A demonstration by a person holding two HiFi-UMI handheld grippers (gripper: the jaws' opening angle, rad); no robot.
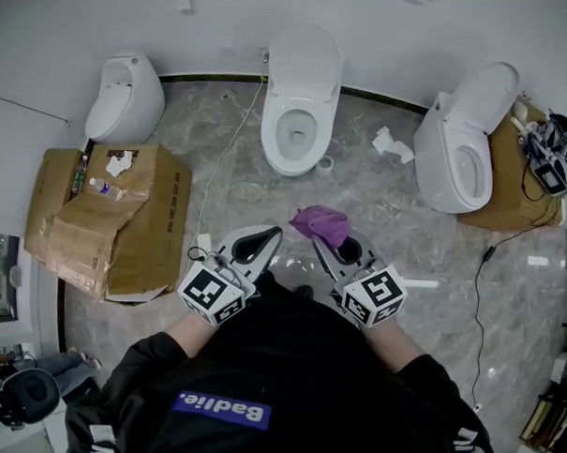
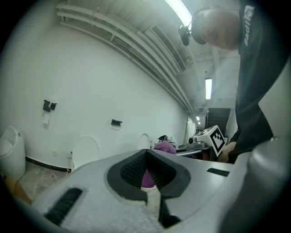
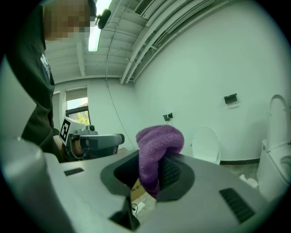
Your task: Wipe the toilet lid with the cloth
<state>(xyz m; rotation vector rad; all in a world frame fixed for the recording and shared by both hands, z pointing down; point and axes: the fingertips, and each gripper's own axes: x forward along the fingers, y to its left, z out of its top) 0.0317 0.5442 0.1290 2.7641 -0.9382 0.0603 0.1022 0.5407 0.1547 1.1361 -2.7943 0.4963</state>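
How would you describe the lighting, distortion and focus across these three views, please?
Head view: even light, sharp, soft sheen on the marble floor, wall bowed by the wide lens. Left gripper view: strong fisheye with dark corners, a ceiling light glaring at top, the near jaws soft. Right gripper view: same fisheye, greenish cast, the cloth in the jaws crisp.

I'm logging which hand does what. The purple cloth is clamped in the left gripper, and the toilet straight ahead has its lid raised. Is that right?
Not quite: the purple cloth is clamped in the right gripper, not the left gripper, whose jaws are shut on nothing. The right gripper view shows it. The toilet straight ahead does have its lid raised.
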